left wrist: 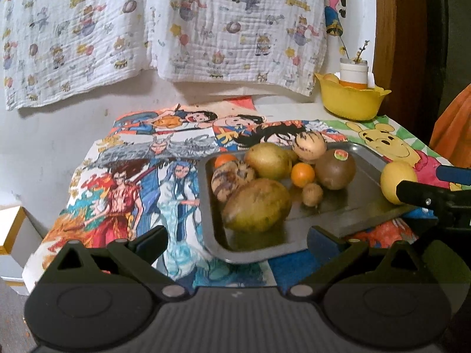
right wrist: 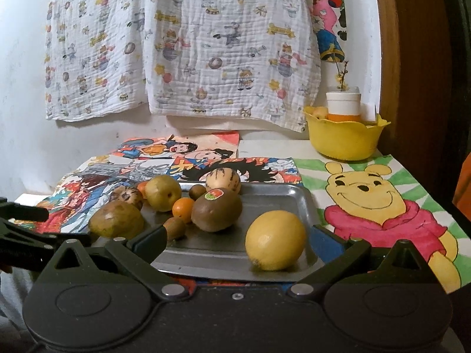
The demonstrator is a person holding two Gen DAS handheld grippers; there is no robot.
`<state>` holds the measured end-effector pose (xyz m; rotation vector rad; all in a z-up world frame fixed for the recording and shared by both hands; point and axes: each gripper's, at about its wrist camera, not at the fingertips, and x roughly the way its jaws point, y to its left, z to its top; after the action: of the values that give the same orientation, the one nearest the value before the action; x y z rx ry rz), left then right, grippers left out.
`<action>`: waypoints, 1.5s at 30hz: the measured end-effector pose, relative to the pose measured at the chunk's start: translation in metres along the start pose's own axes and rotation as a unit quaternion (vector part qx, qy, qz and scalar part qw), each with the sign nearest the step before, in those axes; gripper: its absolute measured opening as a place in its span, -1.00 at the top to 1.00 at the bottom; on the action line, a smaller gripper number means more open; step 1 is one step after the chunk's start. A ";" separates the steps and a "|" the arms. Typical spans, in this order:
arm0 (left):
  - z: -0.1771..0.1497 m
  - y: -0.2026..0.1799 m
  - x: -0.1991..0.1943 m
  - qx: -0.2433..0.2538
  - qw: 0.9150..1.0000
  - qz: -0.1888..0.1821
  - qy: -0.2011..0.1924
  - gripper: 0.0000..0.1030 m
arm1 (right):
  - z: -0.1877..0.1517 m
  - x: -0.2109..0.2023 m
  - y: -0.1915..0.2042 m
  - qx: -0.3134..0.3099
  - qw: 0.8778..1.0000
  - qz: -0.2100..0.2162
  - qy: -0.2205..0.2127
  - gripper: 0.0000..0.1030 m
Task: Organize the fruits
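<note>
A metal tray (left wrist: 347,211) (right wrist: 279,197) holds several fruits: a large green-brown mango (left wrist: 256,204) (right wrist: 116,219), a green pear (left wrist: 268,160) (right wrist: 163,192), a small orange (left wrist: 302,174) (right wrist: 183,209), a stickered brown fruit (left wrist: 335,169) (right wrist: 217,209), a small kiwi (left wrist: 312,194) (right wrist: 174,228), and striped pale melons (left wrist: 309,144) (right wrist: 222,180). A yellow lemon (right wrist: 275,239) (left wrist: 397,181) lies at the tray's near right. My left gripper (left wrist: 237,242) is open at the tray's front left corner. My right gripper (right wrist: 237,242) is open, its fingers either side of the lemon, not touching it.
A yellow bowl (left wrist: 350,98) (right wrist: 344,138) with a white-capped jar stands at the back right. Cartoon-print mats (left wrist: 141,182) (right wrist: 379,206) cover the table. A patterned cloth (left wrist: 164,29) hangs on the wall behind. The table's left edge drops off beside a white box (left wrist: 11,235).
</note>
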<state>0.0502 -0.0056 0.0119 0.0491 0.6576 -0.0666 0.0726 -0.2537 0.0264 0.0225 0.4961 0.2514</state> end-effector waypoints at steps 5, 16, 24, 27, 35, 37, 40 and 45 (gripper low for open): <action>-0.009 0.001 -0.003 -0.001 1.000 0.005 0.006 -0.99 | -0.004 -0.004 0.002 0.005 1.000 -0.001 0.004 -0.99; -0.018 0.003 -0.005 -0.011 1.000 0.004 0.015 -0.99 | -0.015 -0.013 0.011 -0.015 1.000 0.008 -0.001 -0.99; -0.021 0.007 -0.006 -0.020 1.000 0.005 0.015 -0.99 | -0.020 -0.012 0.010 -0.008 1.000 0.007 0.009 -0.99; -0.021 0.008 -0.005 -0.022 1.000 0.005 0.016 -0.99 | -0.021 -0.012 0.010 -0.006 1.000 0.007 0.013 -0.99; -0.022 0.006 -0.006 -0.022 1.000 0.005 0.020 -0.99 | -0.025 -0.008 0.009 -0.004 1.000 0.010 0.027 -0.99; -0.022 0.006 -0.006 -0.022 1.000 0.006 0.020 -0.99 | -0.026 -0.008 0.009 -0.003 1.000 0.010 0.027 -0.99; -0.023 0.006 -0.006 -0.025 0.999 0.006 0.020 -0.99 | -0.026 -0.008 0.009 -0.003 1.000 0.010 0.027 -0.99; -0.024 0.007 -0.005 -0.031 0.999 0.006 0.022 -0.99 | -0.028 -0.007 0.008 0.000 1.000 0.008 0.029 -0.99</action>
<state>0.0324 0.0033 -0.0041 -0.0052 0.7032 -0.0344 0.0515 -0.2492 0.0057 0.0200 0.5538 0.2691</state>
